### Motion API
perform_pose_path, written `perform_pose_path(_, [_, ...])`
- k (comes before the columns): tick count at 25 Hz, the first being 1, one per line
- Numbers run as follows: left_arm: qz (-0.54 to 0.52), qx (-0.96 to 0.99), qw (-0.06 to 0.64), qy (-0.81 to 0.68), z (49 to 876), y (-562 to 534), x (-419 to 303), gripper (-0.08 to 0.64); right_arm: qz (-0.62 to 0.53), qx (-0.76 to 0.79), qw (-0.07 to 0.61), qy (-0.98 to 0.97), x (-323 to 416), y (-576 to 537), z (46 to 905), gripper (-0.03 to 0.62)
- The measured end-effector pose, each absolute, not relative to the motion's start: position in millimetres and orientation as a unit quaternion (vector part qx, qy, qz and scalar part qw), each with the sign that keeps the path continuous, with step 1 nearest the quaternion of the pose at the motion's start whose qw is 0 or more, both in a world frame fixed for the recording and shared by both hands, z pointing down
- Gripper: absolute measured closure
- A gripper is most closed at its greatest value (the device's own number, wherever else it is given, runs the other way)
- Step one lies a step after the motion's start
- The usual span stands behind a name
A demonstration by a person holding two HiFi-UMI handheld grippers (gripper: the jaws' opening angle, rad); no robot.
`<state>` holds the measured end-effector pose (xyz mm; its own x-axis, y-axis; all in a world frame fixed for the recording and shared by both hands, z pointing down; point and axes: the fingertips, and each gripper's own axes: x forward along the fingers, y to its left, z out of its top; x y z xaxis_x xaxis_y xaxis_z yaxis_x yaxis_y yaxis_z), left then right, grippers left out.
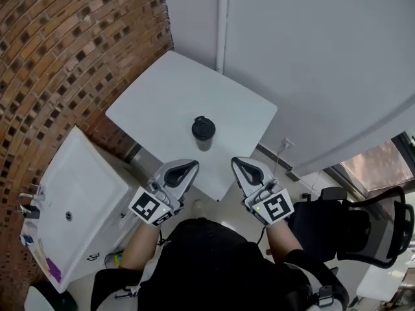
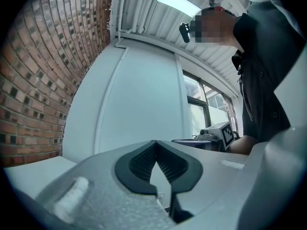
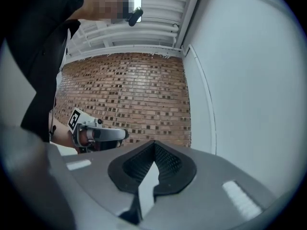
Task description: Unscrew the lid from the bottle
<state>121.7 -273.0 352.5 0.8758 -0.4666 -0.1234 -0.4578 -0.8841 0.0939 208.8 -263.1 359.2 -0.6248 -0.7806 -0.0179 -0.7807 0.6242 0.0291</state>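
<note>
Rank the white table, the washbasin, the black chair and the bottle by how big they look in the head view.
1. white table, the largest.
2. washbasin, somewhat smaller than the table.
3. black chair, partly cut off at the picture's edge, so its place is unsure.
4. bottle, clearly the smallest.

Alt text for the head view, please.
A dark bottle, black lid on, stands on a white square table. The left gripper and right gripper, both shut and empty, are held just short of it.
</note>
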Motion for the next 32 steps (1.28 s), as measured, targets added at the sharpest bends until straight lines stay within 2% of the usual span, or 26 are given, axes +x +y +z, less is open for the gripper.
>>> perform_pose_path(11, [-0.032, 0.958, 0.059, -0.28, 399, -335, 77, 0.558, 0.023, -0.443, -0.021, 0.896, 196, -331, 383, 0.588])
perform_pose_path(19, [-0.002, 0.952, 0.066, -0.299, 445, -357, 84, 0.557, 0.0, -0.444, -0.024, 0.895, 209, -351, 409, 0.587])
perform_pose_path(25, [0.04, 0.942, 0.104, -0.316, 501, -369, 94, 0.555, -0.027, -0.412, -0.033, 0.91, 209, -366, 432, 0.586])
perform_pose_path(26, [0.057, 0.941, 0.111, -0.315, 515, -369, 98, 0.479, -0.033, -0.404, -0.034, 0.914, 209, -368, 436, 0.587])
perform_pose_path(27, [0.076, 0.939, 0.114, -0.315, 531, -369, 101, 0.343, -0.038, -0.396, -0.034, 0.917, 208, -370, 440, 0.588])
perform_pose_path(28, [0.093, 0.938, 0.114, -0.314, 546, -369, 104, 0.325, -0.041, -0.39, -0.034, 0.919, 207, -373, 445, 0.588])
perform_pose_path(29, [0.105, 0.938, 0.112, -0.311, 560, -369, 107, 0.238, -0.043, -0.385, -0.035, 0.921, 206, -376, 449, 0.587])
perform_pose_path(31, [0.119, 0.938, 0.11, -0.308, 581, -371, 111, 0.186, -0.048, -0.381, -0.039, 0.922, 204, -380, 459, 0.587])
perform_pose_path(32, [0.122, 0.937, 0.113, -0.306, 590, -373, 113, 0.184, -0.051, -0.38, -0.042, 0.923, 202, -382, 463, 0.588])
